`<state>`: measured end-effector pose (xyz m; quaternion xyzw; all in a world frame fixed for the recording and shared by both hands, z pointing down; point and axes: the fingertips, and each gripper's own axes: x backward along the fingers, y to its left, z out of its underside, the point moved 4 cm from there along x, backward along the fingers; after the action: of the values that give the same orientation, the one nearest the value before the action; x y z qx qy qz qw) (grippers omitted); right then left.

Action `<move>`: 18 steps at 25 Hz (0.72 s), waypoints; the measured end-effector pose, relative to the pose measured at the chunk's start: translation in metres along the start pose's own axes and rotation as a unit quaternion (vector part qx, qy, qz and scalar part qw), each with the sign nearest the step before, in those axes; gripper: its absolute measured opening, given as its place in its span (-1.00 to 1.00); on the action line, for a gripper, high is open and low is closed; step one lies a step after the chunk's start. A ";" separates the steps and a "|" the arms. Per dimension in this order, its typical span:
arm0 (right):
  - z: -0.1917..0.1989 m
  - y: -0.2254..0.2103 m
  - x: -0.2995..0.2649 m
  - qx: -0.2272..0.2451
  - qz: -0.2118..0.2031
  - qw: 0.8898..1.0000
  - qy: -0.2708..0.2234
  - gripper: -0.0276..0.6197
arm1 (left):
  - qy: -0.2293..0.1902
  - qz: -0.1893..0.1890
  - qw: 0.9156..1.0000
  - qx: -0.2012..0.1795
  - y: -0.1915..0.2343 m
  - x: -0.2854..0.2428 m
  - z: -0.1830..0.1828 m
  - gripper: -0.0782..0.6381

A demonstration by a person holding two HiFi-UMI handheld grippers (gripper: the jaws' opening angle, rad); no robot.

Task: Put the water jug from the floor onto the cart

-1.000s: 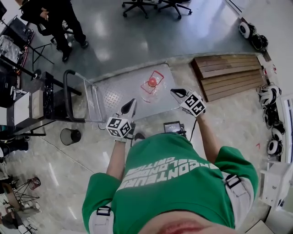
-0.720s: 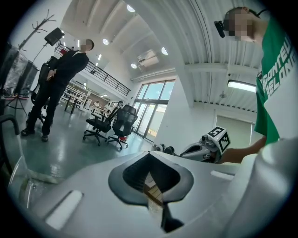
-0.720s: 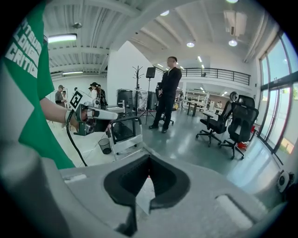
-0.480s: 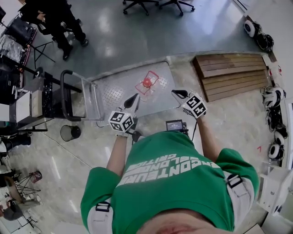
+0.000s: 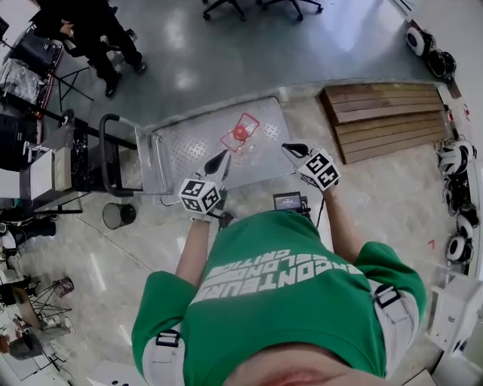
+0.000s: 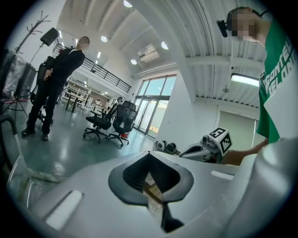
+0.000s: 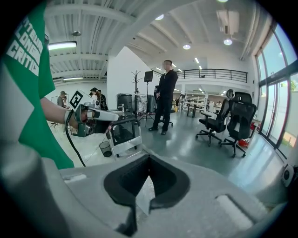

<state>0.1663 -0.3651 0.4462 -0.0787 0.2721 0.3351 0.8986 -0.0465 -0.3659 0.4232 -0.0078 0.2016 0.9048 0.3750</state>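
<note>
In the head view the clear water jug (image 5: 240, 136) with a red cap stands upright on the metal deck of the cart (image 5: 189, 154). The cart's black push handle (image 5: 108, 154) is at the left. My left gripper (image 5: 219, 161) hangs over the deck's near edge, just short and left of the jug, its jaws together with nothing between them. My right gripper (image 5: 291, 149) is to the right of the jug, off the deck's corner, also shut and empty. Each gripper appears in the other's view: the right gripper (image 6: 205, 149) and the left gripper (image 7: 98, 116).
A wooden pallet (image 5: 385, 121) lies on the floor to the right of the cart. A black bin (image 5: 118, 215) and a desk (image 5: 45, 170) are on the left, and a small black device (image 5: 288, 201) sits by my feet. A person in black (image 5: 98, 38) and office chairs (image 5: 226, 7) are beyond.
Both grippers shifted slightly across the floor relative to the jug, then held still. The jug has stayed on the cart deck and both pairs of jaws have stayed together.
</note>
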 end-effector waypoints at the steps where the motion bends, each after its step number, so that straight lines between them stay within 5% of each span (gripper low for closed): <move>1: 0.000 0.000 0.000 0.000 0.000 1.000 0.000 -0.94 | 0.000 0.000 1.000 -0.001 0.000 0.000 -0.001 -0.73; 18: -0.004 0.005 -0.003 -0.005 -0.004 1.000 -0.009 -0.94 | 0.003 -0.006 1.000 -0.002 0.000 0.007 -0.001 -0.73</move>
<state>0.1598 -0.3644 0.4446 -0.0811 0.2623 0.3332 0.9020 -0.0513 -0.3619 0.4208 -0.0129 0.2004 0.9029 0.3801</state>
